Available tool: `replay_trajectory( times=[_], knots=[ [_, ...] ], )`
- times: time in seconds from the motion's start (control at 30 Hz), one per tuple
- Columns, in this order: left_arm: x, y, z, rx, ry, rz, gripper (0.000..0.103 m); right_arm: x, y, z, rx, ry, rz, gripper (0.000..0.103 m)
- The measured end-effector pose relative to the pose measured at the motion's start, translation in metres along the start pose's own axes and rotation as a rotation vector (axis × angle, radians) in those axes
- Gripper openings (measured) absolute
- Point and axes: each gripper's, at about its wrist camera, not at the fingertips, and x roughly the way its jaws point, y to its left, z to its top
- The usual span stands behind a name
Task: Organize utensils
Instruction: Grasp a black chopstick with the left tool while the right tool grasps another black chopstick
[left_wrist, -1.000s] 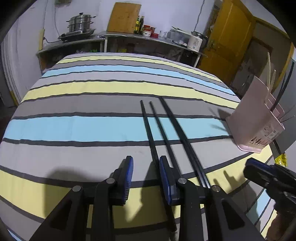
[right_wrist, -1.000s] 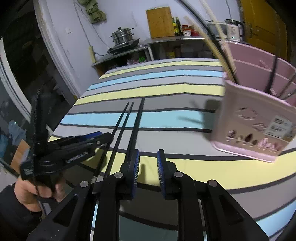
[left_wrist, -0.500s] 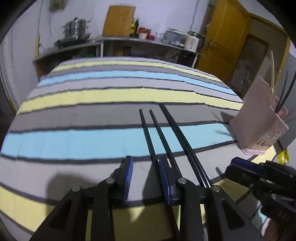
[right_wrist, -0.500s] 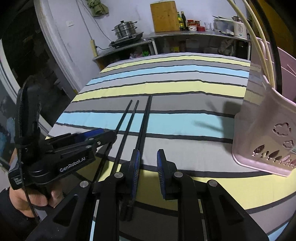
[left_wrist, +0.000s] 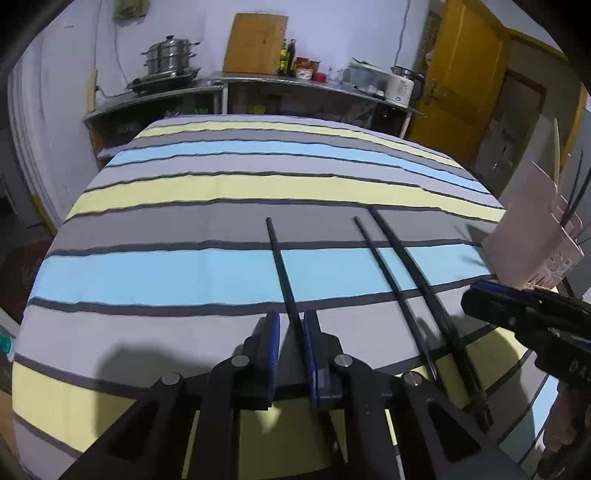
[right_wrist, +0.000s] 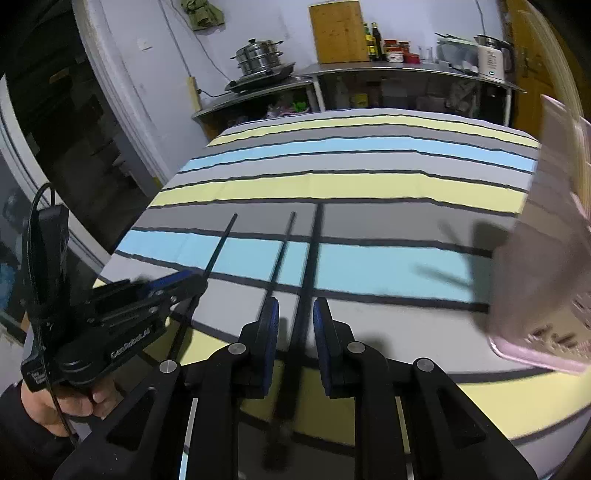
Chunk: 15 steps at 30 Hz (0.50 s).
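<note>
Three long black chopsticks lie on the striped cloth. In the left wrist view my left gripper (left_wrist: 292, 326) stands around one black chopstick (left_wrist: 280, 266), its pads narrowed on either side; contact is unclear. Two more black chopsticks (left_wrist: 406, 266) lie to its right. In the right wrist view my right gripper (right_wrist: 295, 319) is open over the rightmost black chopstick (right_wrist: 314, 251), which runs between the pads. The left gripper (right_wrist: 181, 282) shows there at the left chopstick (right_wrist: 221, 243). A pink utensil holder (left_wrist: 532, 236) with chopsticks stands at the right (right_wrist: 546, 258).
The table with the striped cloth (left_wrist: 221, 192) ends at its near edge under both grippers. Behind it stands a metal counter (left_wrist: 295, 79) with a steamer pot (left_wrist: 170, 61), a cutting board, bottles and a kettle. A yellow door (left_wrist: 461, 85) is at the back right.
My left gripper has narrowed around the leftmost chopstick, which now sits apart from the other two. My right gripper has shifted so that the rightmost chopstick lies between its pads.
</note>
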Motion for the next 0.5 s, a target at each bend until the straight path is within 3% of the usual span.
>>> replay_trajectory(
  times=[0.23, 0.5],
  knots=[
    [0.004, 0.013, 0.007, -0.070, 0.029, -0.047, 0.013, 0.031, 0.009, 0.011, 0.007, 0.046, 0.031, 0.020],
    [0.015, 0.003, 0.016, 0.013, 0.032, -0.006, 0.013, 0.054, 0.013, 0.016, -0.004, 0.085, 0.007, 0.020]
  ],
)
